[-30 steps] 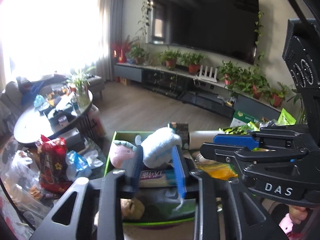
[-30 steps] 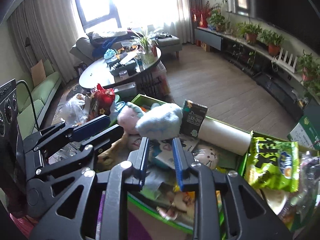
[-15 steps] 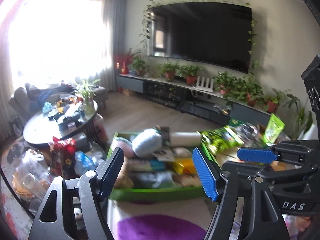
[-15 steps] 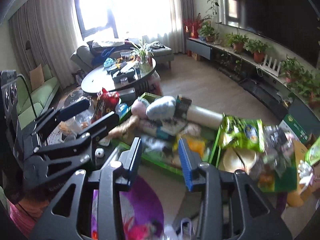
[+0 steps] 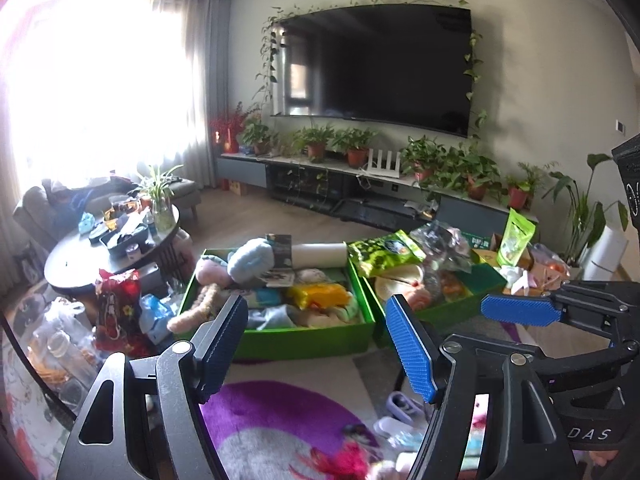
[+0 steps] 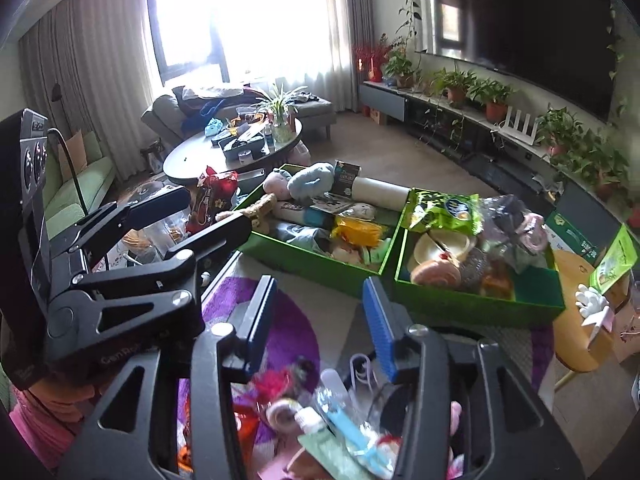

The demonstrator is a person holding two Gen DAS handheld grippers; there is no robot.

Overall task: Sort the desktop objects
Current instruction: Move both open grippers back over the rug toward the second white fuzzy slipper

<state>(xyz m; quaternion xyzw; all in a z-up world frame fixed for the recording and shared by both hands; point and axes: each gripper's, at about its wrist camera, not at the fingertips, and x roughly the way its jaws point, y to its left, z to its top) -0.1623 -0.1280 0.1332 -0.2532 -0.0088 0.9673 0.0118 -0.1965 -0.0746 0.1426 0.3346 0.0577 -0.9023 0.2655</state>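
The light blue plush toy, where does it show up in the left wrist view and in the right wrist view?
Left wrist: light blue plush toy left of centre, at the left green box's back.
Right wrist: light blue plush toy upper centre, at that box's far end.
Shared landmark: white roll just right of it.

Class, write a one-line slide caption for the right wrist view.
Empty right gripper, jaws opening, above loose items on a purple rug; two filled green boxes beyond.

Black hand-held gripper [image 5: 320,344] with ribbed blue pads [image 5: 412,348]; pink sleeve [image 6: 36,432].
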